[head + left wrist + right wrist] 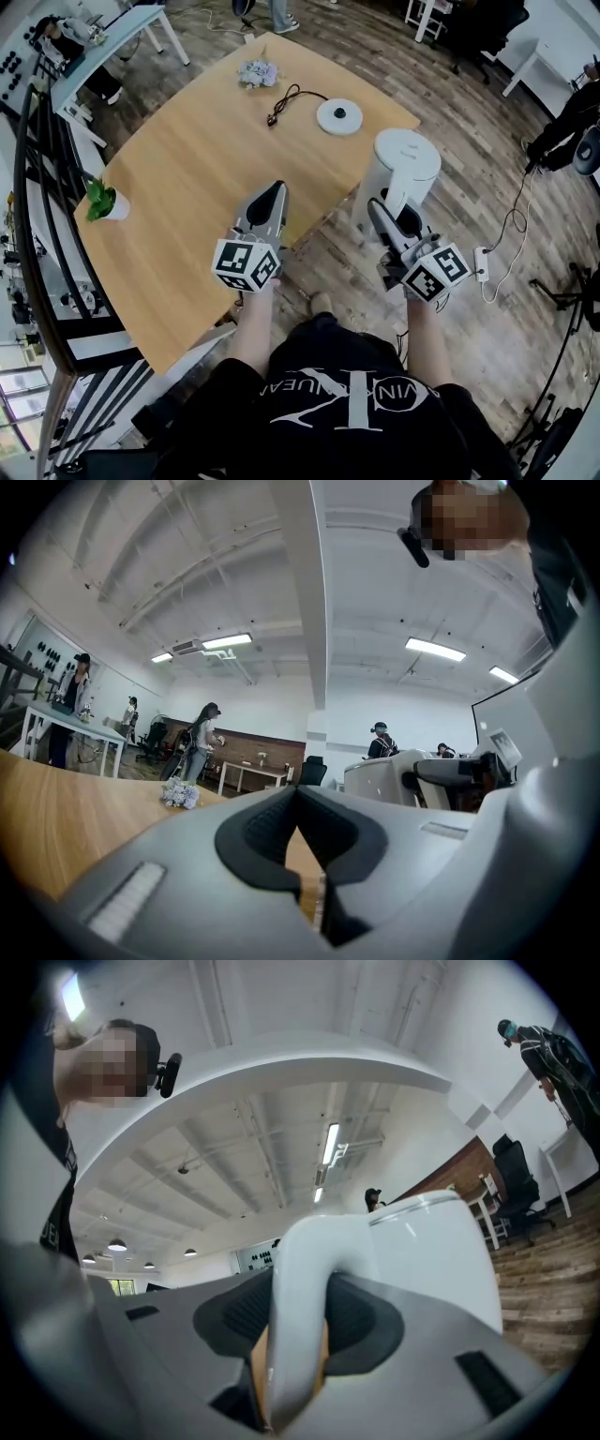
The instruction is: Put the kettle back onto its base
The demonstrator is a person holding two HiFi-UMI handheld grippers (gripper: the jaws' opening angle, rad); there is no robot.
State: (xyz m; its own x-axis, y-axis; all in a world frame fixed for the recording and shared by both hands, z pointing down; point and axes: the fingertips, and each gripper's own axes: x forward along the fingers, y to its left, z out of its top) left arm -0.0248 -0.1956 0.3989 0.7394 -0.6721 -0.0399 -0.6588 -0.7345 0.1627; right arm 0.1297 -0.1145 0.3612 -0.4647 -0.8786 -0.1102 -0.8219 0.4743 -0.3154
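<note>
We find the right tongs (382,211) clamped on the handle (298,1279) of the kettle (405,164), which is held in the air beyond the tabletop (187,169) edge. The base (339,116) sits ahead of them, well apart and unoccupied. The left tongs (272,192) are closed and empty. Placement is not yet done.

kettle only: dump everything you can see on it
The white cylindrical kettle, smooth and plastic-looking, is upright with its flat round lid shut. Its looped white handle is clamped by the right gripper, the only thing seen touching it. It hangs just off the near-right edge of the wooden table, above the plank floor, well apart from its round white base.
</note>
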